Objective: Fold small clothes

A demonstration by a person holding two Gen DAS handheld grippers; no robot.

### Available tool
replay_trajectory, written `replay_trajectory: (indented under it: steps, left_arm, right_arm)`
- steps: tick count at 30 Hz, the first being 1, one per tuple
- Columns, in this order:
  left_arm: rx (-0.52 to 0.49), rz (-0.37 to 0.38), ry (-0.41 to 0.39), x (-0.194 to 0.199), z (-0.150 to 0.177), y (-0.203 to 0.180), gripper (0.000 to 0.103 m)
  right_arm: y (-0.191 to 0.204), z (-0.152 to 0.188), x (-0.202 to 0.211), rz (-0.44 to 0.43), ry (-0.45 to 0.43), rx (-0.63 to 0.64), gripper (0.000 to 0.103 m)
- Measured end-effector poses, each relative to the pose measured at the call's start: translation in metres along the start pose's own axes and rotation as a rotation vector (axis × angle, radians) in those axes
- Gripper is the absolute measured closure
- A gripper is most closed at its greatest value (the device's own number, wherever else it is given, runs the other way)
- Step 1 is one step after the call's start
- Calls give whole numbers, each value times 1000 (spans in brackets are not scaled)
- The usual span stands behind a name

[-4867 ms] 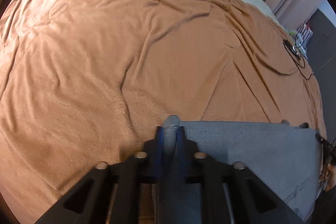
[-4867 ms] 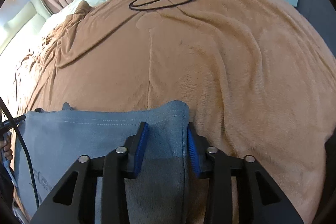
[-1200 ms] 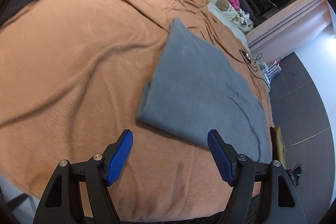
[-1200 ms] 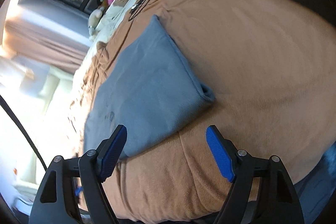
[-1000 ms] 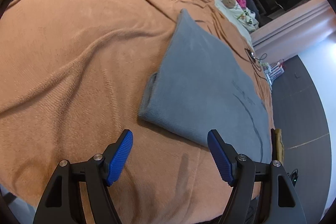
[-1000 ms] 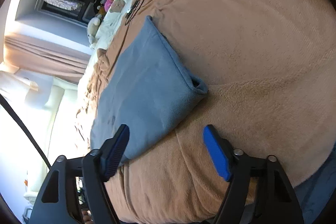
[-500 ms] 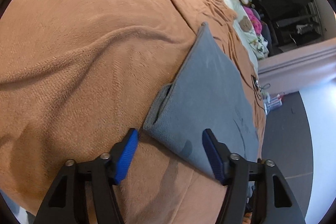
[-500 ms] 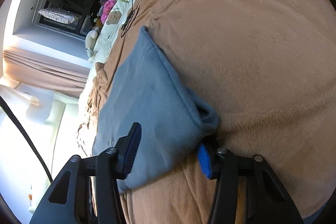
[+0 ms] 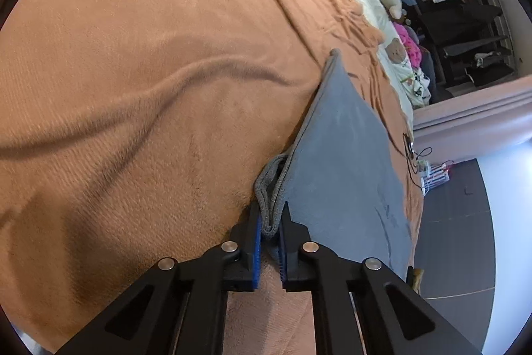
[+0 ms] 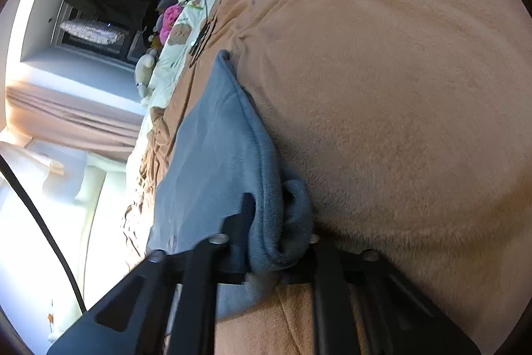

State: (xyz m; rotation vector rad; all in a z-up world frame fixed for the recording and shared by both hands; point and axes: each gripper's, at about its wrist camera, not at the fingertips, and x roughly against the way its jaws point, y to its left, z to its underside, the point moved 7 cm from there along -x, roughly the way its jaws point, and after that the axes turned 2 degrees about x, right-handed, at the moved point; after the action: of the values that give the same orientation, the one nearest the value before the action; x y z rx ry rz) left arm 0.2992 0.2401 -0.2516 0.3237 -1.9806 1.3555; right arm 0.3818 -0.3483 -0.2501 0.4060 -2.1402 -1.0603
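Left wrist view: the left gripper is seen with its jaws just closed, clamped on the near corner of the grey garment, whose stacked layers are pinched between the blue pads. Right wrist view: the right gripper has likewise just closed and is clamped on the other near corner of the same garment. The garment is lying on the brown blanket and runs from each gripper toward about 1 o'clock in the left view and 11 o'clock in the right. Several layers are visible at the edges, so at least one fold is judged done; another fold, carried away from the near edge, is judged to be left.
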Motion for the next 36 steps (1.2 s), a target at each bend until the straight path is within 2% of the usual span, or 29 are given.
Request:
replay_trajectory:
  steps: [12, 24, 28, 30, 35, 36]
  left_arm:
    - [-79, 47, -71, 38, -11, -30, 97]
    - [-67, 87, -83, 82, 2, -9, 97]
    - [-64, 82, -82, 90, 12, 2, 97]
    - [-61, 78, -72, 87, 16, 9, 97]
    - [-37, 51, 15, 61, 29, 25, 95]
    - [-40, 38, 22, 57, 32, 27, 92]
  right_arm:
    - [36, -1, 28, -2, -18, 92, 102]
    - [38, 10, 55, -3, 17, 119, 102]
    - [30, 16, 63, 26, 31, 122, 102]
    - [27, 19, 62, 67, 44, 146, 102]
    - [8, 20, 45, 173, 114, 150, 98]
    - [8, 18, 45, 192, 109, 161, 93]
